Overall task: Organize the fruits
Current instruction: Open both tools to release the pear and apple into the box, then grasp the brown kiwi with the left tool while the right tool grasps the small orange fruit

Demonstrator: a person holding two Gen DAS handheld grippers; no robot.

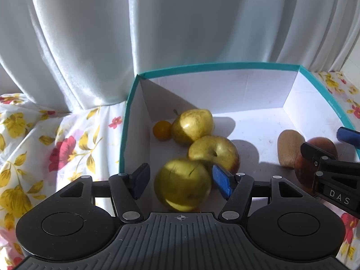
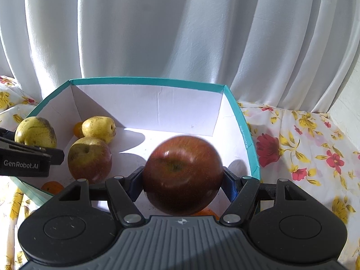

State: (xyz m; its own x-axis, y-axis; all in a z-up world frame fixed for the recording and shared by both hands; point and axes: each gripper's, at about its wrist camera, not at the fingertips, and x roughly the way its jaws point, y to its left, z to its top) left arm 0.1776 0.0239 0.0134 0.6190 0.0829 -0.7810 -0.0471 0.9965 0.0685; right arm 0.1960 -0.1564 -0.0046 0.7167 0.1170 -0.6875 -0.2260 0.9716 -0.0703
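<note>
A home: white pleated curtains (image 2: 157, 27) fill the upper frame, and a floral tablecloth (image 2: 299, 148) covers the surface at the sides.

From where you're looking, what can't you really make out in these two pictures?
- Left wrist view: the yellow apple between the left gripper is blurred; whether the pads touch it is unclear.
- Left wrist view: the kiwi is partly behind the red apple.
- Right wrist view: the orange fruit is mostly hidden under the red apple, held by the right gripper.
</note>
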